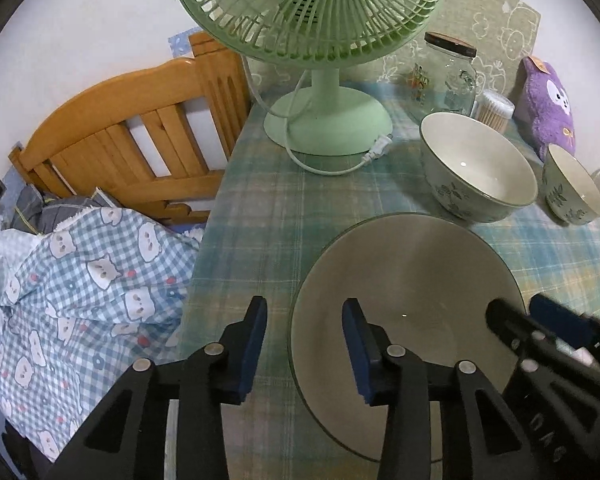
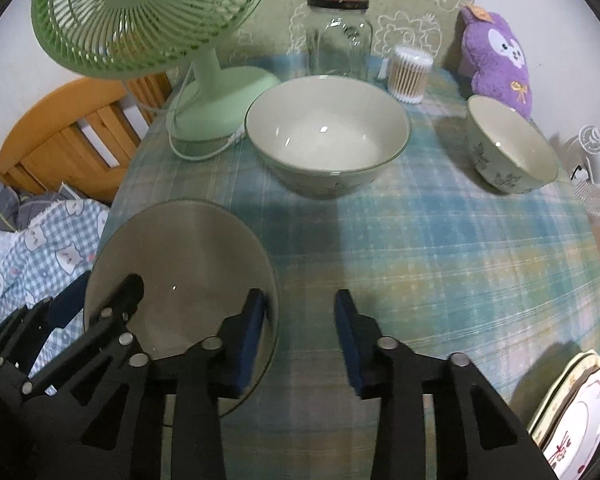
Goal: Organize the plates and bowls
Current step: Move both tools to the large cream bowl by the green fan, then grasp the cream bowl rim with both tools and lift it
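- Plaid-cloth worktop (image 2: 440, 240) beside a bed (image 1: 80, 280), green fan (image 2: 152, 12) at back.
- Plate (image 2: 180, 264) near front-left edge; large bowl (image 2: 328, 132) and small bowl (image 2: 512, 148) behind.
- Left claw (image 1: 304, 344) open, straddling plate rim; right claw (image 2: 300, 336) open, empty.

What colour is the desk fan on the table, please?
The desk fan is pale green; the left wrist view shows it best.

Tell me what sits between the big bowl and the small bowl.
Only bare checked tablecloth separates the big bowl and small bowl, shown clearest in the right wrist view.
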{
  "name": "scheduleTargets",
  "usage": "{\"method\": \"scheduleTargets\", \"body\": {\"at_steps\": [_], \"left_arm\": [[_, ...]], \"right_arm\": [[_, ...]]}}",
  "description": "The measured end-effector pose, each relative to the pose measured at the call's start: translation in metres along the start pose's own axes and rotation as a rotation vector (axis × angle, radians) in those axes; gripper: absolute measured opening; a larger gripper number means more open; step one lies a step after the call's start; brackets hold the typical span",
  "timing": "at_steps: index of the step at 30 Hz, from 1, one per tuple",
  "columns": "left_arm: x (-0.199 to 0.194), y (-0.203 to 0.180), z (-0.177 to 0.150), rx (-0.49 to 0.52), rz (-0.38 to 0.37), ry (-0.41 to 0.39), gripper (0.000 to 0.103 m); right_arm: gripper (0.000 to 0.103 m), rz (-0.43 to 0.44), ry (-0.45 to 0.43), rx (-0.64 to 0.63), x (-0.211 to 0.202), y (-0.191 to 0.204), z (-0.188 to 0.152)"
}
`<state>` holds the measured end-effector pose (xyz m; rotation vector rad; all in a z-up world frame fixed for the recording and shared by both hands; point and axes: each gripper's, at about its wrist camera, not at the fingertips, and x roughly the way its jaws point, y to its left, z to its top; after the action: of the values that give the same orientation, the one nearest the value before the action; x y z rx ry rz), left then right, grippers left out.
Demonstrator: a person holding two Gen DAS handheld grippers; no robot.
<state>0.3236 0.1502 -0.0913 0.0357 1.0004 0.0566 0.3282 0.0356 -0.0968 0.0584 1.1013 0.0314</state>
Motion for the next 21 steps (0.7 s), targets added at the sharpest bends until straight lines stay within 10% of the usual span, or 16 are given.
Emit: {"method": "scheduleTargets", "body": {"at_steps": [8, 21], "left_arm": [[0.008, 0.005, 0.0, 0.006, -0.05, 0.033, 0.016], [-0.01, -0.014, -0.02, 0.093, -0.097, 0.046, 0.014]], "right_arm": [[0.012, 0.038, 0.002, -0.037, 0.0, 0.007, 0.0], [0.012, -0.008, 0.022, -0.032, -0.02, -0.007, -0.022]]}}
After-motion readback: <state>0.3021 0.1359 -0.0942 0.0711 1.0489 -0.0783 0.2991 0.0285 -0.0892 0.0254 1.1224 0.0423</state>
